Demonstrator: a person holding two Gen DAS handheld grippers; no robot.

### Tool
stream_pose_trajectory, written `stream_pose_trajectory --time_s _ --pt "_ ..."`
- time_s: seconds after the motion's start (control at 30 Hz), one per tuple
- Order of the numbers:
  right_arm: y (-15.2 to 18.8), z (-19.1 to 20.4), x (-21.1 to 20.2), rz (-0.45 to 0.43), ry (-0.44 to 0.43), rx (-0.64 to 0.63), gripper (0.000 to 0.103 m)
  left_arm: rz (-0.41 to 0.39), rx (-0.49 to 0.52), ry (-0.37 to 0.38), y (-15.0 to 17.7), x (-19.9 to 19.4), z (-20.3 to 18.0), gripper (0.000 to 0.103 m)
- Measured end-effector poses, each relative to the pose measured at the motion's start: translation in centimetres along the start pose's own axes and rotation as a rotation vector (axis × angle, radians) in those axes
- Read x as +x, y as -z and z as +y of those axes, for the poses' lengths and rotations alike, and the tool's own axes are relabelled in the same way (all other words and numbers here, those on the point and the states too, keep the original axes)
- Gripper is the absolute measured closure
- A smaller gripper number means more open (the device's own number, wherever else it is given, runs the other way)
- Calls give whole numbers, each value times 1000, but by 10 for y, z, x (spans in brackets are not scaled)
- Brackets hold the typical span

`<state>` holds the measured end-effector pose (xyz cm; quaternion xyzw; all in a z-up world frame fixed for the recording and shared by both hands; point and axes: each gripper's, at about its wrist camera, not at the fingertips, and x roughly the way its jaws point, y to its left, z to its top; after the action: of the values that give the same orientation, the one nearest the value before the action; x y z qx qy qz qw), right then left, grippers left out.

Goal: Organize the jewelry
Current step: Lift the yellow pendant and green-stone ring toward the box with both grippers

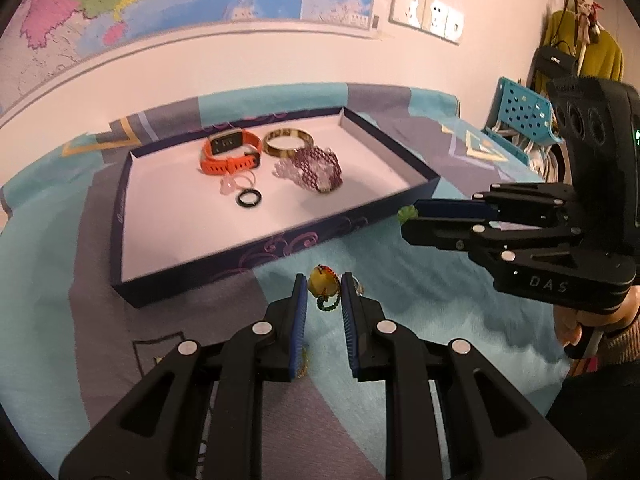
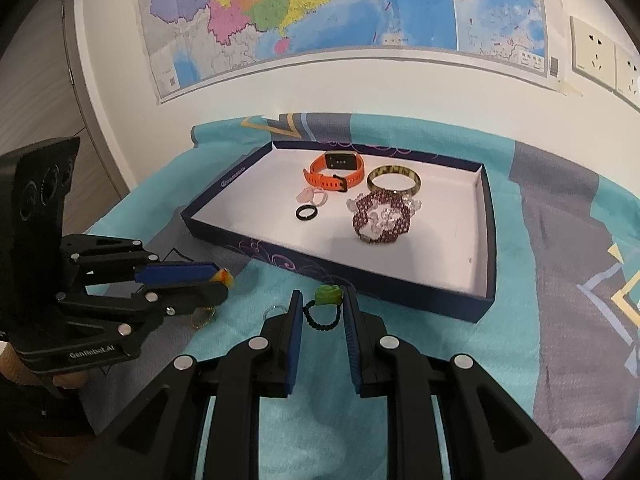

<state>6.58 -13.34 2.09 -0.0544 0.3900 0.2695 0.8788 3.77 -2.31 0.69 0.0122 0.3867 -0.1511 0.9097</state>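
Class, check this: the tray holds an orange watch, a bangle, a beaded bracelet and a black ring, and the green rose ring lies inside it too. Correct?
Not quite. The green rose ring lies outside the tray, on the cloth between the right tongs, as the right wrist view shows. The other items are in the tray.

We count one box (image 2: 224,222) on the cloth. Inside it we see one orange watch (image 2: 335,173), one brown bangle (image 2: 394,179), one beaded bracelet (image 2: 380,218), one black ring (image 2: 307,212) and one pink ring (image 2: 313,196). Outside the box we count two bead rings: one yellow (image 1: 321,282) and one green (image 2: 328,296). We also count two grippers (image 1: 323,286) (image 2: 320,300).
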Motion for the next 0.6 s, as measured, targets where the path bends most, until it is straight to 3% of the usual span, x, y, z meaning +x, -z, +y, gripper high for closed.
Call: stream_pose_trajectory --time_s 0.6 --pt "-19 -1 6 -25 0 -12 84 -63 -47 -30 -23 -8 14 85"
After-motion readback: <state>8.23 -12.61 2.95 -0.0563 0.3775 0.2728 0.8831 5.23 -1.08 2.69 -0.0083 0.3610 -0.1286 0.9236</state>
